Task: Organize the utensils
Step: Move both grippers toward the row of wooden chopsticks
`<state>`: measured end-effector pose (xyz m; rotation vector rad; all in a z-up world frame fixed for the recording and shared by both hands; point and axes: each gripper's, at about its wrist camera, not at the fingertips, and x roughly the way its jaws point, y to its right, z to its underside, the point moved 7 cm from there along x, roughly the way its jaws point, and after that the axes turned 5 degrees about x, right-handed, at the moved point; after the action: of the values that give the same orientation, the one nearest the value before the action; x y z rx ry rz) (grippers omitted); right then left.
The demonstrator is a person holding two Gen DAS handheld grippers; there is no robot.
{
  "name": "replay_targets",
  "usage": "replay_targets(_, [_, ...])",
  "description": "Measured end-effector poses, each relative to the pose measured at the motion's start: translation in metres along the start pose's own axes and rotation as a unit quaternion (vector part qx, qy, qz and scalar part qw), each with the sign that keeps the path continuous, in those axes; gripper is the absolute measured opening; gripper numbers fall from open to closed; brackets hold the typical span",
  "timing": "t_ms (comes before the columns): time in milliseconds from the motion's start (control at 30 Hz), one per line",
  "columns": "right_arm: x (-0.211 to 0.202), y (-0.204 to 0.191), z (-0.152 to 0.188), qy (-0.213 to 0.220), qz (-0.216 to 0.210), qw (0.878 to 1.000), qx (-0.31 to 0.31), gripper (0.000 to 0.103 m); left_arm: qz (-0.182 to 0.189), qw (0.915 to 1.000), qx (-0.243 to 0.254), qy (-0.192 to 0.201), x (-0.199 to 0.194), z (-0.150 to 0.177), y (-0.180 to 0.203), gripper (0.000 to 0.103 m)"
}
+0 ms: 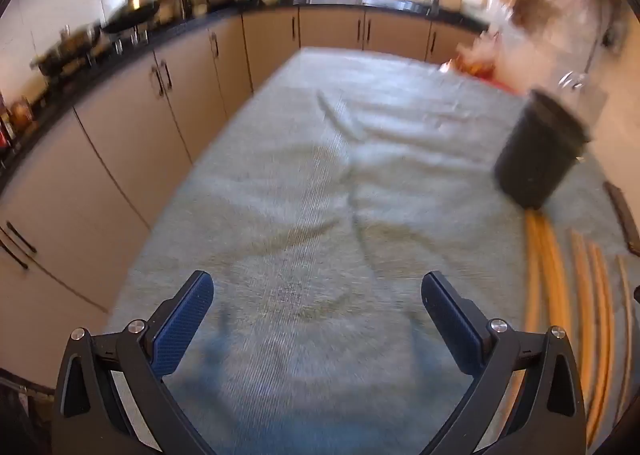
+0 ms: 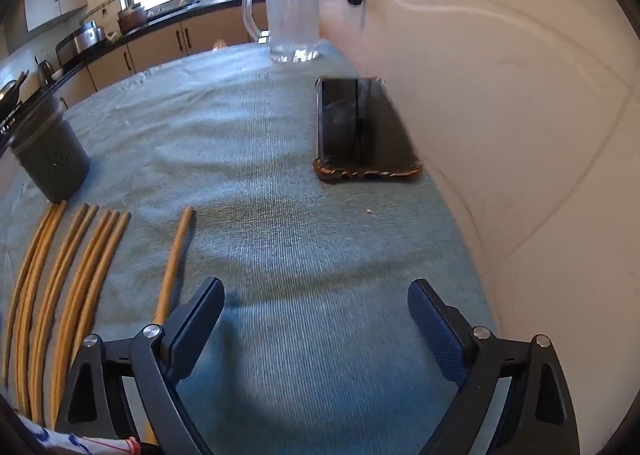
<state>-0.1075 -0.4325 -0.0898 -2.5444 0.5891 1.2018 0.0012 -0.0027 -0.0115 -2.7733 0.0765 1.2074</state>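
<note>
Both claws hang spread and empty over the tabletop (image 2: 280,159). The wooden chopsticks (image 2: 80,275) lie in a row, long axes running near to far, just left of the right claw (image 2: 316,315), the nearer one; the left claw (image 1: 318,311) has them on its right, below the dark holder (image 2: 50,151).

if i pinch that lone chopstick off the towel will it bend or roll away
The lone chopstick looks like stiff wood, so it probably won't bend. It is thin and round, so it may roll, though the ribbed towel should damp that. It lies flat, so the right gripper may struggle to get under it.
</note>
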Motion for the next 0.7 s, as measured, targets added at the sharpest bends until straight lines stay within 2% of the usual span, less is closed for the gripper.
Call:
replay_targets(167, [-0.058, -0.005, 0.001, 0.068, -0.002, 0.998, 0.007, 0.095, -0.023, 0.9949, 0.014, 0.097, -0.07, -0.013, 0.009, 0.103])
replay_targets(300, [-0.097, -0.02, 0.001, 0.12, -0.01, 0.993, 0.013, 0.095, -0.029, 0.9901, 0.011, 0.137, -0.114, -0.023, 0.012, 0.103])
replay_targets(400, [-0.135, -0.032, 0.005, 0.19, 0.001, 0.982, 0.013, 0.095, -0.013, 0.991, 0.009, 0.133, -0.13, -0.02, 0.015, 0.103])
replay_targets(467, [-0.149, -0.039, 0.009, 0.208, -0.001, 0.978, 0.014, 0.095, -0.009, 0.9921, 0.014, 0.125, -0.136, -0.015, 0.018, 0.103])
replay_targets(600, [-0.161, -0.05, 0.015, 0.207, -0.039, 0.977, 0.026, 0.095, -0.006, 0.9922, 0.022, 0.122, -0.138, -0.004, 0.035, 0.103])
replay_targets(700, [-0.167, -0.057, 0.021, 0.209, -0.044, 0.977, 0.023, 0.095, -0.006, 0.9914, 0.029, 0.128, -0.148, 0.002, 0.04, 0.103])
